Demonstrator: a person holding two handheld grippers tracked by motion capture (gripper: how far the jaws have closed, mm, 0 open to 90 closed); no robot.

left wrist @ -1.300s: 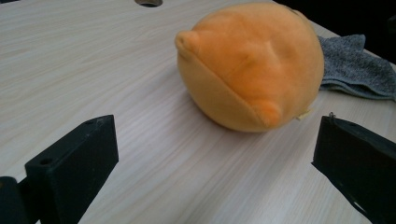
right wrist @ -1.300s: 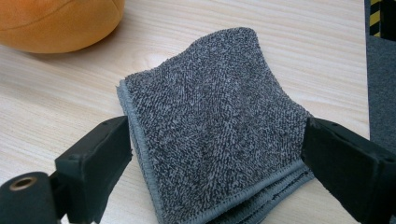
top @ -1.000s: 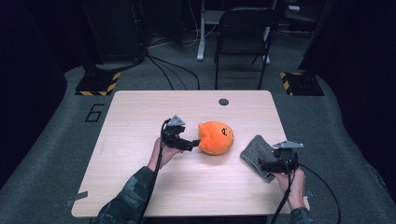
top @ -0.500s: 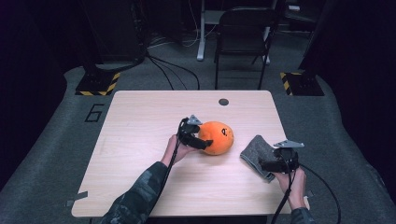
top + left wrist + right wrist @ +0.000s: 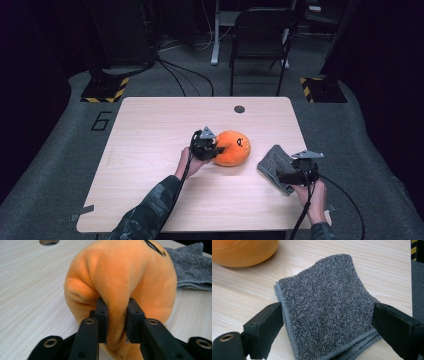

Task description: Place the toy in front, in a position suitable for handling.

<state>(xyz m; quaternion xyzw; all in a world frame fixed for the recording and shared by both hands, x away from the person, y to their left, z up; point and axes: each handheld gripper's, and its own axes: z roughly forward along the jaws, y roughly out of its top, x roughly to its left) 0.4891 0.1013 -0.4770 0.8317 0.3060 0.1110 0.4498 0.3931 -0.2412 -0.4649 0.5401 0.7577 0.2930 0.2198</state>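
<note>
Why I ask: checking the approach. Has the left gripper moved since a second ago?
Yes. The left gripper moved right, toward the table's hole, onto the orange plush.

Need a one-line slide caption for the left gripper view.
Left gripper pinches a fold of the orange plush on the table, grey cloth behind.

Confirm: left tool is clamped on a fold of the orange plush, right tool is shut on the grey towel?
Not quite. The left tool is indeed clamped on a fold of the orange plush, but the right tool is open: the right gripper view shows its jaws standing wide on either side of the grey towel, not pressing on it.
</note>
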